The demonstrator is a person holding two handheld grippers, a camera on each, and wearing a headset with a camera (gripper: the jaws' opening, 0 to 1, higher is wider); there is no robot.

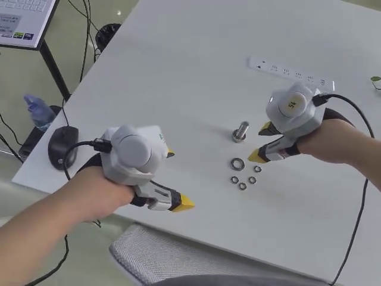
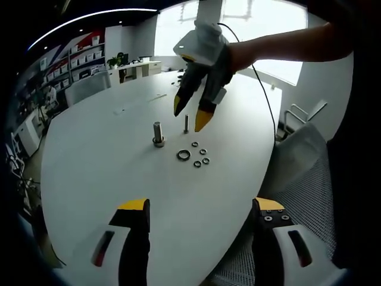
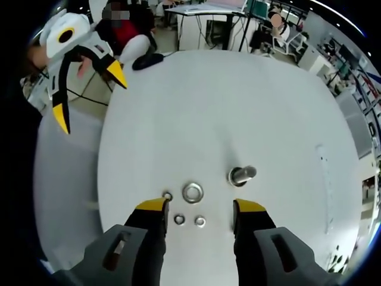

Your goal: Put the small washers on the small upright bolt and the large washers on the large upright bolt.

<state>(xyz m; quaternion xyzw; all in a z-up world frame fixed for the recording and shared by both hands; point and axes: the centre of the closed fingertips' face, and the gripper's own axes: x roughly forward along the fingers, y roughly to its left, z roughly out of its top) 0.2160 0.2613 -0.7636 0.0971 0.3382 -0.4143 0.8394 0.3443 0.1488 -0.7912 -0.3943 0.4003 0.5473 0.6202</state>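
Progress: seemingly nothing placed yet | large washer [image 1: 237, 163] and four small washers [image 1: 242, 186] loose on counter [image 1: 178, 71], centre-right, below large bolt [image 1: 240, 132] | left gripper [image 1: 178, 179], right gripper [image 1: 259, 143]: both apart, empty

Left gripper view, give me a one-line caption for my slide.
Open left gripper faces the open right gripper across a white table, near the large bolt, small bolt and loose washers.
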